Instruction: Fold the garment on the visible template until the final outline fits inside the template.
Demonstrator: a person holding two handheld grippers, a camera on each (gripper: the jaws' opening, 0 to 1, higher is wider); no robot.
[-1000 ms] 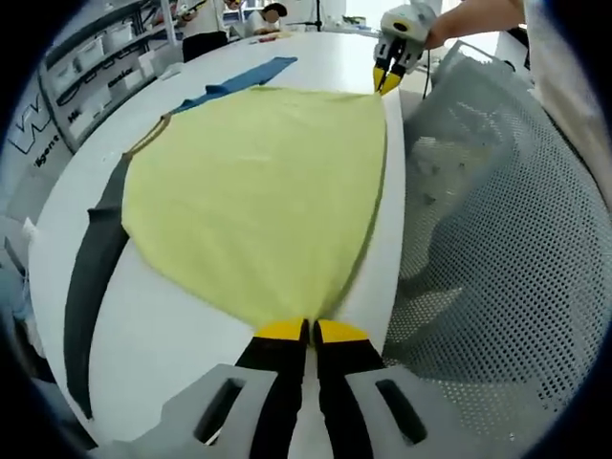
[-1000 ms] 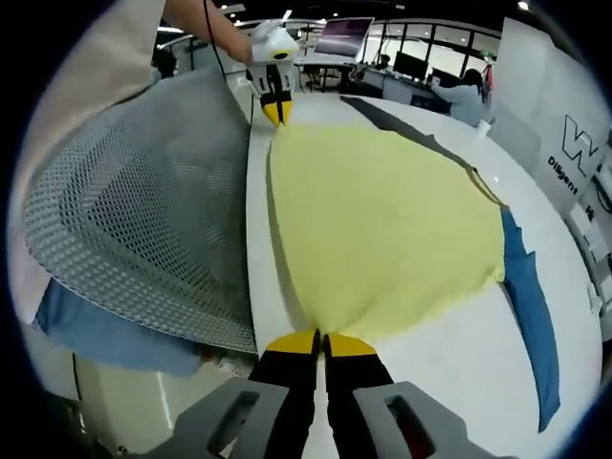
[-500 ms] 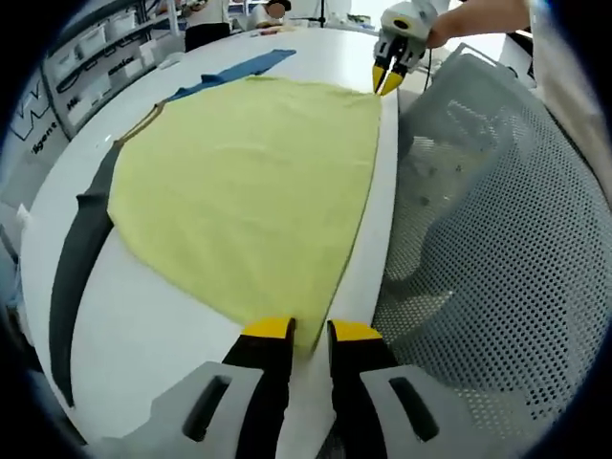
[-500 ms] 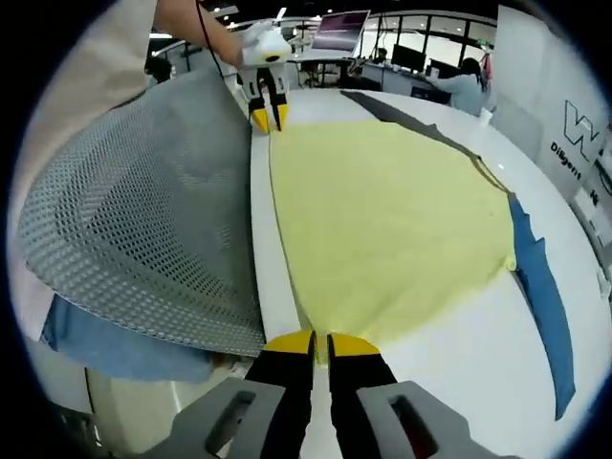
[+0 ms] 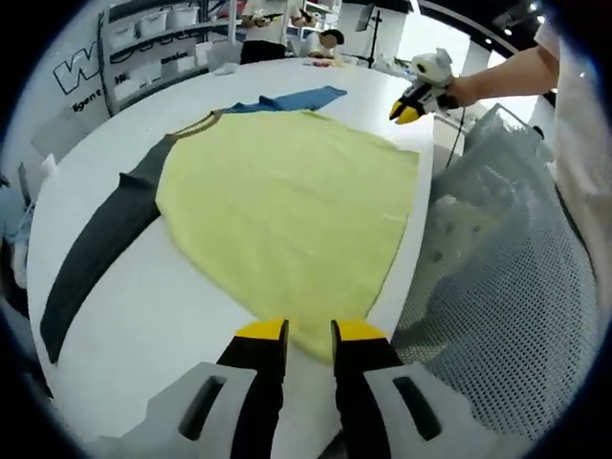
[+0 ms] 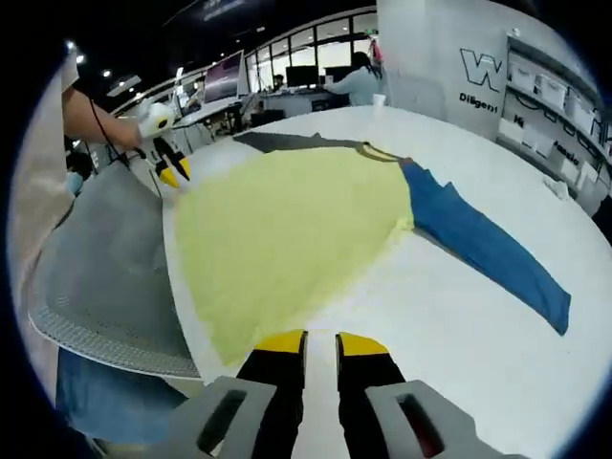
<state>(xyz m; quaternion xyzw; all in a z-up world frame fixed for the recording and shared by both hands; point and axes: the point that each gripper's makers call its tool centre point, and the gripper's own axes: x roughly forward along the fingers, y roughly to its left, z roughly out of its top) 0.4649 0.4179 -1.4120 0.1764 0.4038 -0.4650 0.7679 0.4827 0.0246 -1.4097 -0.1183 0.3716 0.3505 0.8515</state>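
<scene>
- We see a garment (image 5: 287, 215) spread flat on a white table (image 5: 143, 306): a pale yellow body with one dark grey sleeve (image 5: 96, 244) and one blue sleeve (image 6: 478, 244).
- In the left gripper view, our left gripper (image 5: 309, 332) sits low at the near edge of the table, its two yellow-tipped jaws slightly parted with a clear gap between them.
- The yellow hem lies just beyond those tips and shows through the gap; we cannot tell whether the jaws touch the cloth, and they pinch nothing.
- From this side, the grey sleeve stretches away to the left of the yellow body, flat on the table.
- Across the garment, the right gripper (image 5: 409, 108) hangs above the far corner of the yellow cloth, held by a hand; there we cannot tell how its jaws stand.
- In the right gripper view, our right gripper (image 6: 319, 340) shows its jaws a little apart, holding nothing.
- Its tips are over the bare tabletop, close to the yellow edge, which lies just ahead and to the left.
- The blue sleeve runs out to the right of the yellow body, flat on the table.
- A grey mesh chair back (image 6: 96, 268) stands beside the table edge, next to the garment.
</scene>
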